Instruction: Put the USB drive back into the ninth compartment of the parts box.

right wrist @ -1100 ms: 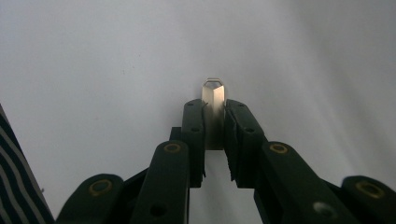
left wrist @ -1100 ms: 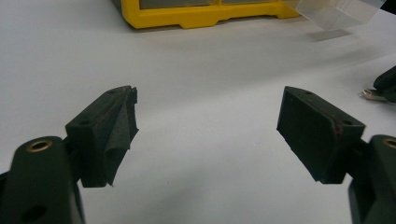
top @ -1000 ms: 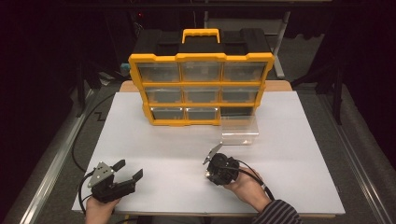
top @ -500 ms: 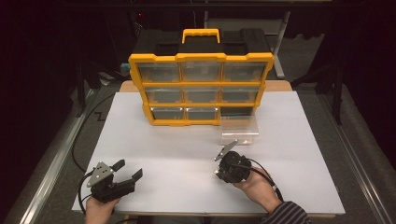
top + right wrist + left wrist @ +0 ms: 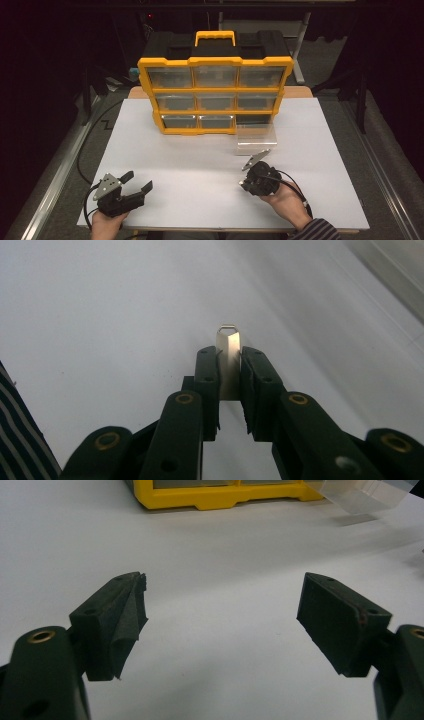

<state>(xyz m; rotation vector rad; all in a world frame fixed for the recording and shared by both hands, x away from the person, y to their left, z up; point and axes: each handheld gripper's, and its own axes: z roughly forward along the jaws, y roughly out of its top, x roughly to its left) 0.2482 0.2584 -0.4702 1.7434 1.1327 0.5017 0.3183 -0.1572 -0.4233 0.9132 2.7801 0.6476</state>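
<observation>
Right hand-held gripper (image 5: 230, 375): jaws drawn close on a small flat metal piece (image 5: 229, 352), which stands upright between the pads and ends in a small wire-like loop above the jaw tips. In the high view this right hand-held gripper (image 5: 256, 176) lies at about 5 o'clock on the counter (image 5: 200, 170), carried by the person's right hand (image 5: 285, 200), whose striped sleeve (image 5: 320, 231) enters at the bottom edge; the grey plate on top of the gripper points toward 12 o'clock.

Left hand-held gripper (image 5: 222, 612): jaws spread wide, nothing between them, only bare white counter surface (image 5: 215, 555) below (the left pad's facing looks creased or partly peeled). In the high view the left hand-held gripper (image 5: 137, 182) sits at about 7 o'clock, near the front edge, held by the left hand (image 5: 106, 225), its jaws aimed toward 2 o'clock. The two grippers are well apart.

Just beyond the right gripper, toward 12 o'clock, a clear plastic drawer (image 5: 256, 140) rests on the counter, apart from the gripper. Behind it, at 12 o'clock, stands a yellow-and-black organizer cabinet (image 5: 215, 95) with a yellow handle on top and three rows of clear drawers; its bottom-right slot (image 5: 255, 120) is open and dark, directly behind the loose drawer. The cabinet's yellow base and a corner of the clear drawer show at the top of the left gripper view.
</observation>
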